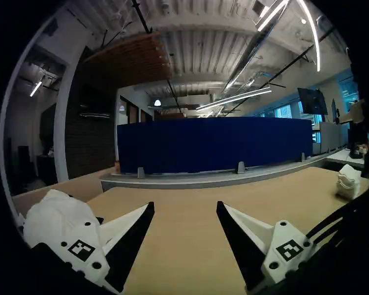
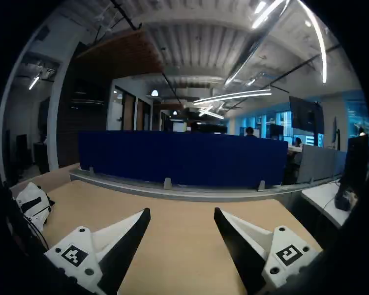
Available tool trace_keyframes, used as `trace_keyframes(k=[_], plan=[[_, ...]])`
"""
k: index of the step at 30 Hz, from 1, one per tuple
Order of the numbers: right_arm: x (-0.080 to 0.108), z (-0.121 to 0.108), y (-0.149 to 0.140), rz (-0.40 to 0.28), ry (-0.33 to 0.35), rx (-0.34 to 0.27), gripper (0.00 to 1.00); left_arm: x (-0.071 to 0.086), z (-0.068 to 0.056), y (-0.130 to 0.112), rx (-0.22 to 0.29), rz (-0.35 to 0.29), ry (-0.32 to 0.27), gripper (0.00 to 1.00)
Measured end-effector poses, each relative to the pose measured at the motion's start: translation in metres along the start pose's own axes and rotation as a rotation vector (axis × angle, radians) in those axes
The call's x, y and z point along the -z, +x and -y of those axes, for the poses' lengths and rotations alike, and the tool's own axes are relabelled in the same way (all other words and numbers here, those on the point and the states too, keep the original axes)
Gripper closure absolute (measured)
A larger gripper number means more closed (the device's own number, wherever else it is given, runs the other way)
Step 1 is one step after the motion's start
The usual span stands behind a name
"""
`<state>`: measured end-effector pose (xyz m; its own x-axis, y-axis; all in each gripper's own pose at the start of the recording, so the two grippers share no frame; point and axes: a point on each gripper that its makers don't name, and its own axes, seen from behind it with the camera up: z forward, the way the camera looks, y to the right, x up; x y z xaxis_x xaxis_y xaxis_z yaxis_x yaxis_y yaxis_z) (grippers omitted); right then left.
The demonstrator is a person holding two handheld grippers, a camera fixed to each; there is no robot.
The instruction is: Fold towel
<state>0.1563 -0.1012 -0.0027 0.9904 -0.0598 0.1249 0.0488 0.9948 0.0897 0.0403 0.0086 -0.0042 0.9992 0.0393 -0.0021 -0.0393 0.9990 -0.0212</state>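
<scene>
My left gripper (image 1: 184, 204) is open over a bare light wooden tabletop (image 1: 184, 236), with nothing between its white, black-edged fingers (image 1: 130, 228). My right gripper (image 2: 181, 210) is open too, above the same kind of wooden tabletop (image 2: 179, 246), its fingers (image 2: 243, 236) apart and holding nothing. In the left gripper view a white device (image 1: 349, 182), probably the right gripper, sits at the far right of the table. In the right gripper view a white and black device (image 2: 32, 204), probably the left gripper, sits at the far left.
A dark blue partition (image 1: 214, 145) on a grey rail (image 1: 194, 179) closes the table's far edge. Beyond it is an office with hanging light strips and monitors (image 2: 307, 115). A neighbouring white desk (image 2: 324, 196) stands to the right. A bulky white shape (image 1: 51, 216) sits beside my left finger.
</scene>
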Motion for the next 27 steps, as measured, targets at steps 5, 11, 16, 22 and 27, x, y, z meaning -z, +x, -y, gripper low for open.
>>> trace_keyframes(k=[5, 11, 16, 22, 27], plan=[[0.0, 0.0, -0.004, -0.006, 0.0, 0.018, 0.0, -0.001, 0.0, -0.013, 0.014, -0.013, 0.001, 0.07], [0.0, -0.001, -0.005, -0.012, -0.001, 0.027, 0.0, -0.003, 0.007, -0.023, 0.032, -0.014, 0.017, 0.07], [-0.002, 0.006, -0.008, -0.012, 0.012, 0.03, 0.0, -0.002, 0.008, -0.031, 0.042, -0.016, 0.015, 0.07], [-0.003, 0.012, -0.012, -0.007, 0.022, 0.039, 0.0, -0.003, 0.008, -0.041, 0.039, -0.005, 0.013, 0.06], [-0.002, 0.012, -0.012, -0.006, 0.022, 0.033, 0.0, -0.003, 0.004, -0.042, 0.041, 0.0, 0.011, 0.07]])
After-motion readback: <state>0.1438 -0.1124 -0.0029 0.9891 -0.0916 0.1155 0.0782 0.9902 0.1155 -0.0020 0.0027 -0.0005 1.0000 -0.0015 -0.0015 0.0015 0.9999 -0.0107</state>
